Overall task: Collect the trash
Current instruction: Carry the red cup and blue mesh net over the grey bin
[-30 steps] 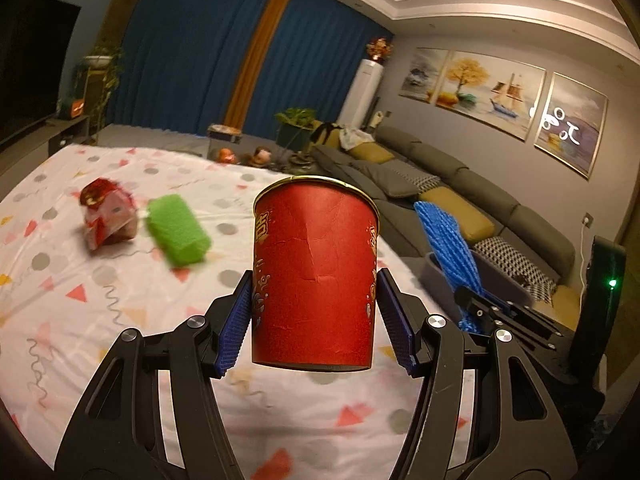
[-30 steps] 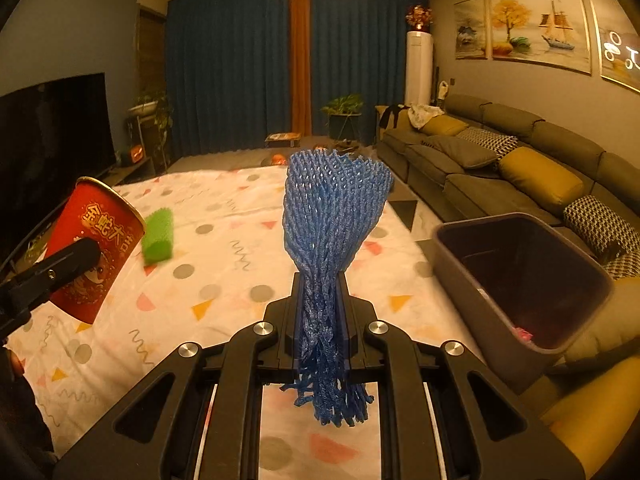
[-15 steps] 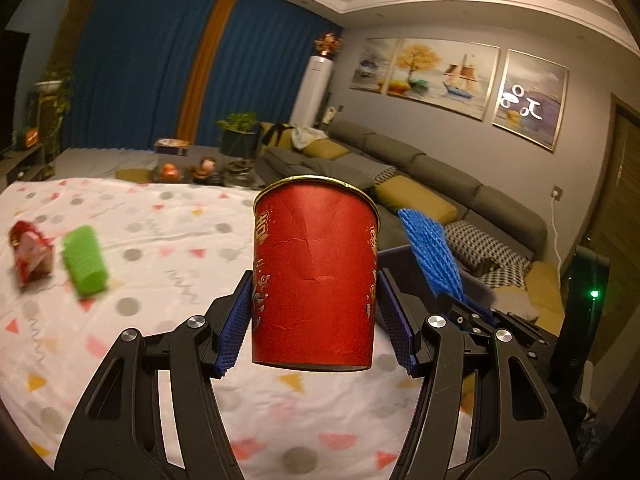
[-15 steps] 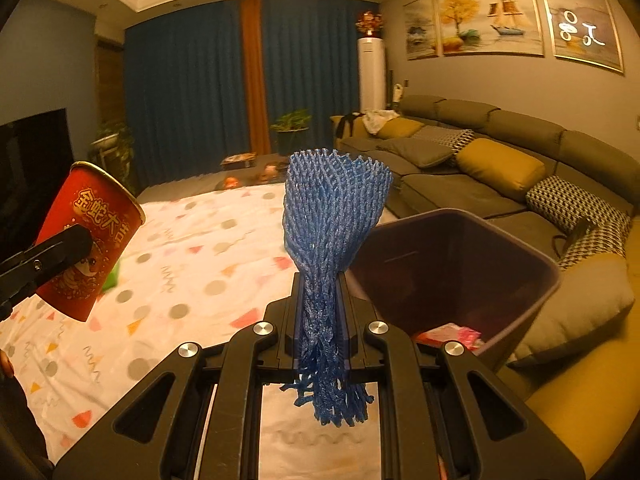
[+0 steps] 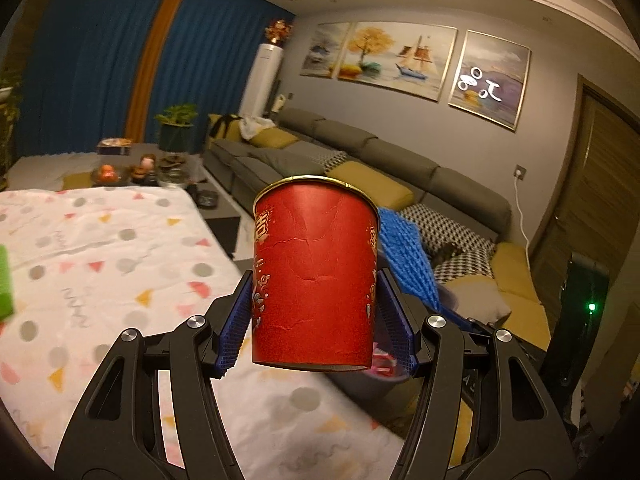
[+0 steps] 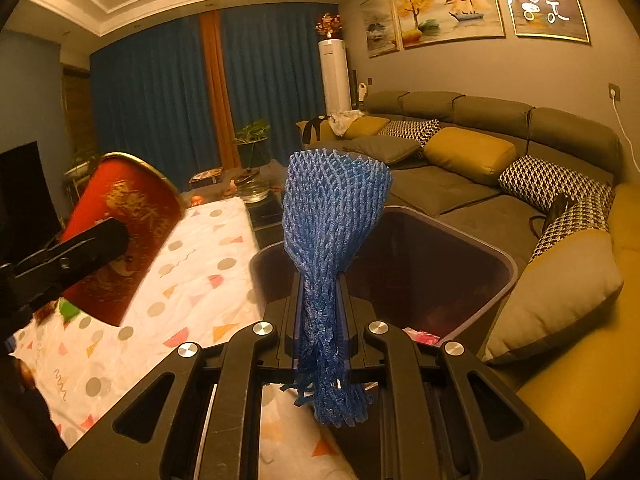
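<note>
Net [image 6: 334,240] — over bin rim [image 6: 505,256]

A red paper cup [image 5: 314,276] stands upright, held aloft; a blue foam net sleeve [image 6: 334,248] fans upward before a dark trash bin [image 6: 506,276].

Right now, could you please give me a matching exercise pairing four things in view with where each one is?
Things:
1. red cup
2. blue foam net
3. trash bin
4. green foam piece

Places:
A. lying on the patterned cloth
B. between the left gripper fingers
C. standing beside the sofa
D. pinched in the right gripper

Pairs: 1-B, 2-D, 3-C, 4-A
</note>
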`<state>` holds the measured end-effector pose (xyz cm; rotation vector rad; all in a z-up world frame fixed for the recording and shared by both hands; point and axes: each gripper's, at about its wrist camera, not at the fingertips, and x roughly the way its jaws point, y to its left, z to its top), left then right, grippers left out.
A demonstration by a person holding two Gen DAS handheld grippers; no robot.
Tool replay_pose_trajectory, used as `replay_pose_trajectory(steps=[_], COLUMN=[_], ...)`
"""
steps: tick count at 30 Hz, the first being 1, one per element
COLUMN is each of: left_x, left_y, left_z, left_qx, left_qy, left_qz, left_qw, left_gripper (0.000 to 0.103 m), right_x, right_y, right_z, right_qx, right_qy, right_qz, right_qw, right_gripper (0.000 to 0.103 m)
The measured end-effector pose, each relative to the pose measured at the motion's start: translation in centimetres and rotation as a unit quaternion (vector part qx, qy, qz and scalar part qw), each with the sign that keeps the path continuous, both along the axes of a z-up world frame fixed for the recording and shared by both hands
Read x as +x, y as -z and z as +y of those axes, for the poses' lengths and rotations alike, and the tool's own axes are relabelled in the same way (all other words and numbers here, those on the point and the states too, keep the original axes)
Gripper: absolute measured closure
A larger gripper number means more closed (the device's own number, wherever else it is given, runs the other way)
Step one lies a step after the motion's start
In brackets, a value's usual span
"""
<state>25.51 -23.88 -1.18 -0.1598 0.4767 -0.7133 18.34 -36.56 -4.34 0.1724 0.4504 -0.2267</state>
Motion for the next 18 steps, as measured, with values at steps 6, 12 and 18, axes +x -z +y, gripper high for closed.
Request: replay_pose_trajectory(steps=[6,12,18], left_x=[1.7,3.4,4.2], left_y=[1.4,2.7,3.4], left_z=[-2.9,-5.1,-6.5], left_qx=[0.007,0.020,0.024], left_qy=[0.023,0.039,0.050], left_qz=[0.013,0.028,0.038], left_qw=[0.9996,0.9987,0.9977], left_gripper=[0.044,0.044,0.044], right_x=[0.2,0.5,0.9], right_y=[0.4,0.8,0.9], right_z=[-1.2,-2.2,-3.1], right_qx=[0.010,0.019,0.027], right_qy=[0.008,0.013,0.020], right_qz=[-0.001,0.001,0.006], right_qw=[1.000,1.000,0.999], right_gripper=[0.087,0.087,0.086])
